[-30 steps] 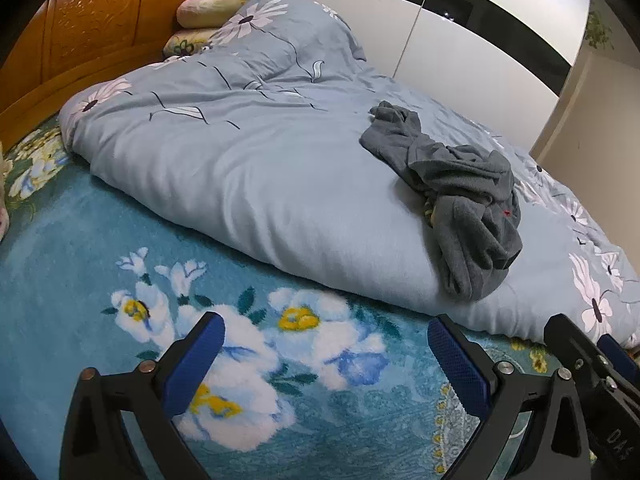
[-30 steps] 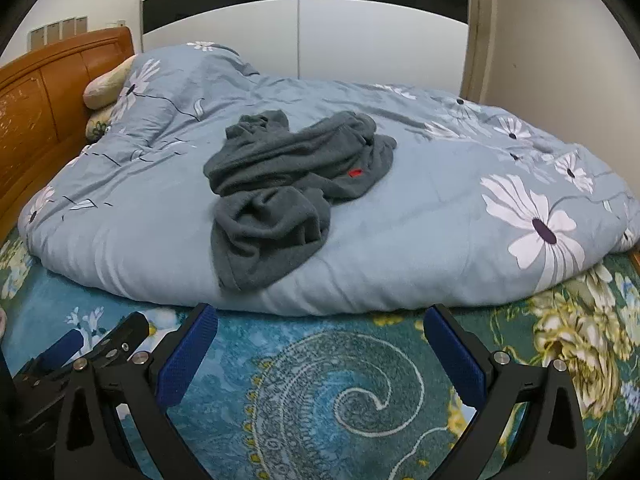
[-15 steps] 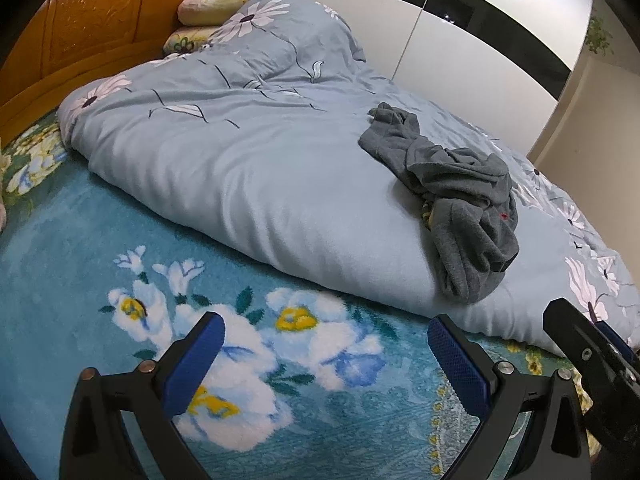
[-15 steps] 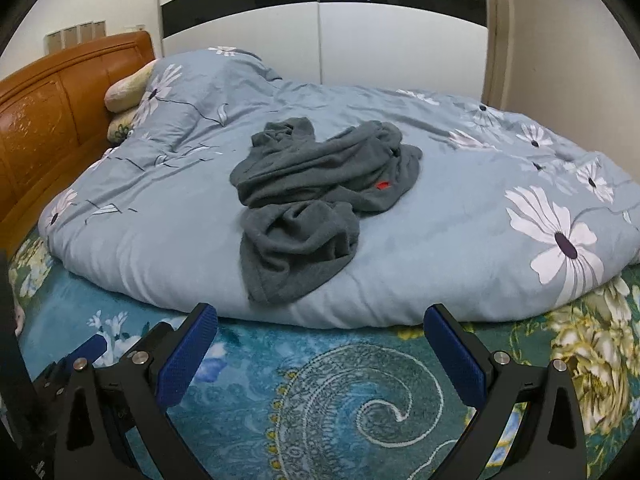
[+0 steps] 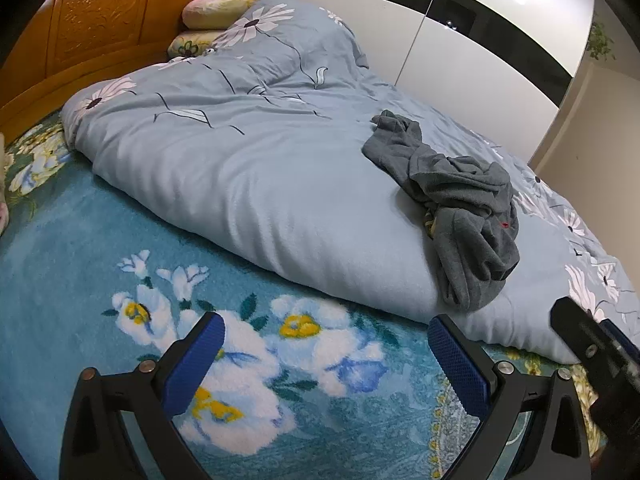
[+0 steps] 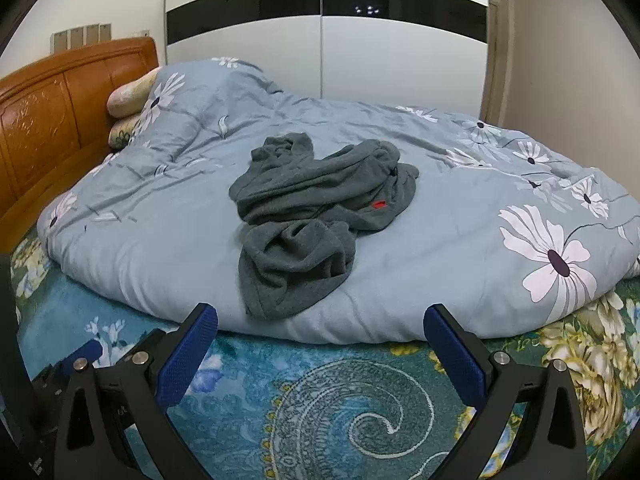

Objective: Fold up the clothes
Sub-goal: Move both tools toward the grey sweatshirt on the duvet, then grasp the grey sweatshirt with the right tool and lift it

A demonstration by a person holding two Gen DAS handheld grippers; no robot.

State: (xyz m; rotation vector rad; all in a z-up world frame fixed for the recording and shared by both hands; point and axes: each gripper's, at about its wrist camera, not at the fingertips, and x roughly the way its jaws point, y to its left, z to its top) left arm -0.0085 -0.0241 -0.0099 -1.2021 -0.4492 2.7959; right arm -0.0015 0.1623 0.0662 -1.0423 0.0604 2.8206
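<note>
A crumpled dark grey garment [image 6: 312, 216] with a small red tag lies in a heap on the pale blue flowered duvet [image 6: 420, 248]. In the left wrist view the same grey garment [image 5: 460, 204] sits to the right on the duvet [image 5: 248, 176]. My right gripper [image 6: 320, 344] stands open over the bedspread, short of the garment's near end, nothing between its blue pads. My left gripper [image 5: 326, 352] is open too, hovering over the teal floral bedspread, left of and below the garment. The right gripper's black body [image 5: 596, 364] shows at the left view's right edge.
A teal floral bedspread [image 6: 340, 400] covers the bed's near part. An orange wooden headboard [image 6: 52, 120] and stacked pillows [image 6: 128, 108] stand at the left. White wardrobe doors [image 6: 360, 48] with a black band rise behind the bed.
Both grippers have drifted a little; the right view has shifted so the garment sits more to the centre and closer. Both stay open and empty.
</note>
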